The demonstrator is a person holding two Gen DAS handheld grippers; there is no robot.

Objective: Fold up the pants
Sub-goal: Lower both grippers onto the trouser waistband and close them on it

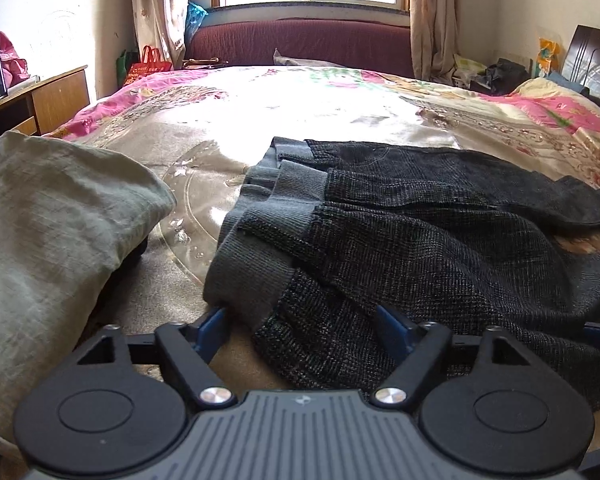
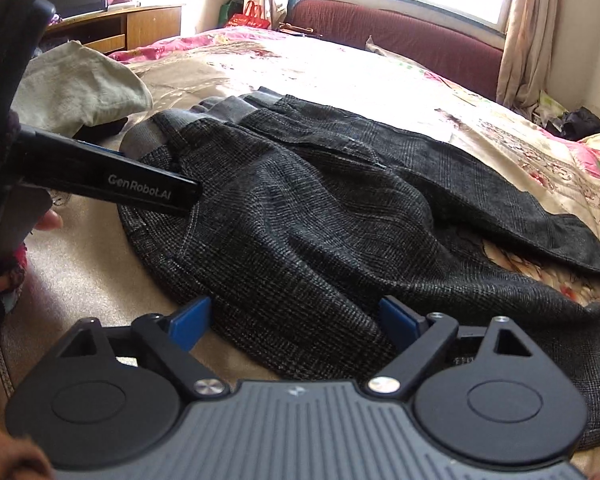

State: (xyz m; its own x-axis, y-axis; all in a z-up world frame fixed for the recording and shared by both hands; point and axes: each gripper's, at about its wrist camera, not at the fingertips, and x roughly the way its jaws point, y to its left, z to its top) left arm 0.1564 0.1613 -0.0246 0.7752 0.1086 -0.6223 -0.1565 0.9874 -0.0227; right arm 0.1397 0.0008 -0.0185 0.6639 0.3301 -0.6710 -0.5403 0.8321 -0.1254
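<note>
Sunlit bedroom, with a big bed under a beige-and-pink floral bedspread [image 1: 300, 104] sitting in front of the window. Dark grey plaid woven pants with ribbed grey cuffs [image 1: 420, 220] are lying crumpled across the near half, legs trailing off toward 3 o'clock. Left tongs [image 1: 304, 320] are straddling a cuff end, pads not pressing, so released. Right tongs [image 2: 296, 320] are straddling a fabric fold, also released. A pale green cloth [image 1: 52, 220] is sitting at 9 o'clock.
</note>
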